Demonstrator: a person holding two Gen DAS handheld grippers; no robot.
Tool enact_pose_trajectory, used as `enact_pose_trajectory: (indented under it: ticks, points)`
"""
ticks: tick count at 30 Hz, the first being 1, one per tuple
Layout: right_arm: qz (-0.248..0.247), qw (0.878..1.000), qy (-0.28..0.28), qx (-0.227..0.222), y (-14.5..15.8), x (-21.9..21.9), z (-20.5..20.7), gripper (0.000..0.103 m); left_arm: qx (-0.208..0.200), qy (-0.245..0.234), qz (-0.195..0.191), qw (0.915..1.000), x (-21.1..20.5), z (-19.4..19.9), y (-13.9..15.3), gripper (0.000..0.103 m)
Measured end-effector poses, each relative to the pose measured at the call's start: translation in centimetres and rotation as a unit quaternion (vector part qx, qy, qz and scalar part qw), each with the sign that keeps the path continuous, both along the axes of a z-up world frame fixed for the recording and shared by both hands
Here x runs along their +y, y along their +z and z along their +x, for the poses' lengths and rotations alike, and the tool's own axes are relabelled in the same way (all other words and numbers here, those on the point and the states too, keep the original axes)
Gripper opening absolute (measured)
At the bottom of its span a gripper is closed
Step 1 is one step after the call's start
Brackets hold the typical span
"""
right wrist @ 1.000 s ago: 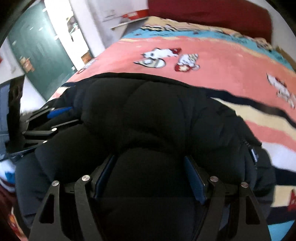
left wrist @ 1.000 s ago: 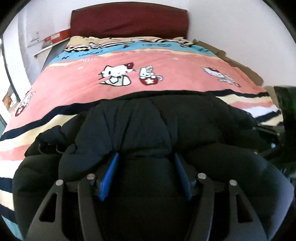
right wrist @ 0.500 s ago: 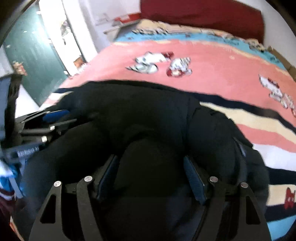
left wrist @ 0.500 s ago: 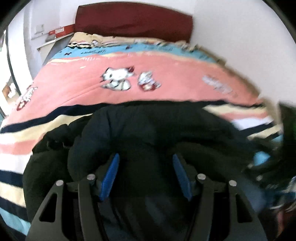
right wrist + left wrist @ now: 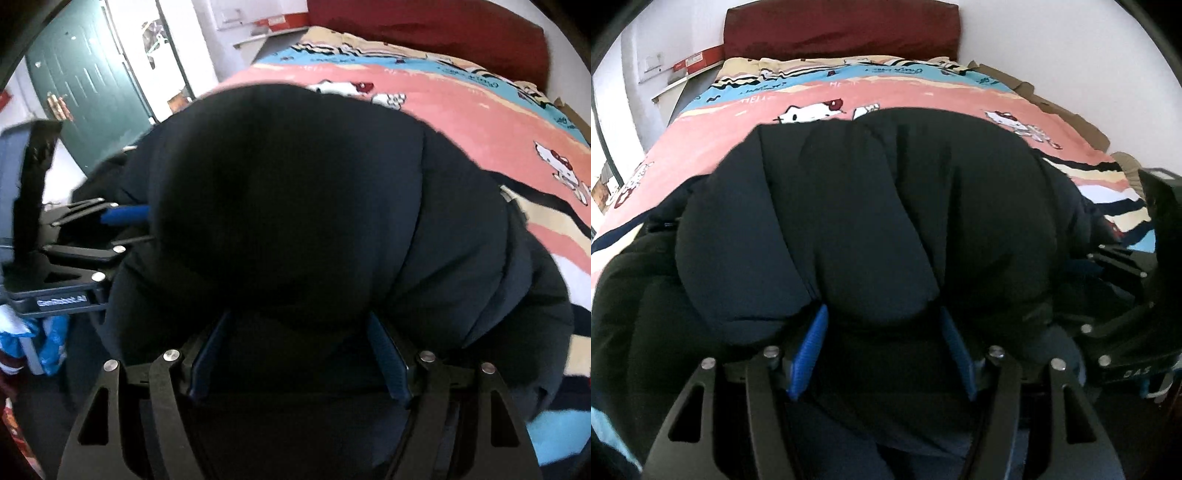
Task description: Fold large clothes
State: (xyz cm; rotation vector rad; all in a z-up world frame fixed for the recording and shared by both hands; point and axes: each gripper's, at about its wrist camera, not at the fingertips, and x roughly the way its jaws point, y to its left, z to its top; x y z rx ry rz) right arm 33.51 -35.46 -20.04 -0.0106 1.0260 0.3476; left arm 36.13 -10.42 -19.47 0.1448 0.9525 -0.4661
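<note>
Jacket [image 5: 871, 206] lifted higher, bulging toward headboard [image 5: 842, 31]

The jacket [image 5: 871, 221] lies on the bed [image 5: 713, 125], before the headboard [image 5: 842, 29].

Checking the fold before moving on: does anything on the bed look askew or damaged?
Nothing stands out. The black puffer jacket bulges up between both grippers on the cartoon bedspread, with no visible tear or spill.

Daylit room | fisheye-bent dark corners | black fabric underexposed | slight edge blur
</note>
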Motion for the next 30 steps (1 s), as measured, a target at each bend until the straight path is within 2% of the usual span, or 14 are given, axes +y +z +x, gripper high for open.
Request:
enact_pose_trajectory:
  ticks: [6, 9, 12, 15, 18, 20, 22, 24, 26, 30]
  points:
    - [-0.006, 1.000, -0.008, 0.001, -2.2, 0.1, 1.4, 0.073, -0.015, 0.007, 0.023, 0.9996, -0.8, 0.6, -1.5, 0.061]
    - [-0.014, 1.000, -0.009, -0.001, -1.7, 0.3, 1.3, 0.072, -0.012, 0.008, 0.029, 0.9995, -0.9, 0.2, -1.0, 0.061]
    - [-0.007, 1.000, -0.008, -0.002, -0.2, 0.1, 0.5, 0.072, -0.015, -0.001, 0.024, 0.9996, -0.6, -0.7, 0.7, 0.060]
    - [-0.003, 1.000, -0.004, -0.015, 1.9, -0.4, -0.5, 0.072, -0.026, -0.002, -0.018, 0.9995, 0.9, -1.4, 3.6, 0.060]
    - [0.012, 0.999, -0.003, -0.050, 4.7, -1.3, -1.1, 0.072, -0.046, 0.015, -0.062, 0.9969, 2.2, -0.5, 6.3, 0.060]
    - [0.027, 0.997, -0.010, -0.074, 6.5, -1.8, -0.8, 0.073, -0.052, 0.028, -0.077, 0.9953, 2.5, 0.8, 7.2, 0.060]
    - [0.031, 0.995, -0.019, -0.094, 7.6, -2.1, 0.4, 0.073, -0.050, 0.044, -0.066, 0.9955, 2.3, 2.5, 6.8, 0.060]
    - [0.028, 0.995, -0.029, -0.096, 7.4, -2.2, 1.8, 0.073, -0.037, 0.053, -0.053, 0.9965, 2.1, 3.6, 5.5, 0.060]
    - [0.024, 0.996, -0.037, -0.082, 5.8, -2.3, 2.9, 0.073, -0.030, 0.056, -0.034, 0.9974, 1.9, 4.1, 3.5, 0.060]
    - [0.033, 0.997, -0.043, -0.057, 2.4, -2.6, 3.7, 0.074, -0.045, 0.052, -0.009, 0.9976, 1.1, 3.5, 1.1, 0.061]
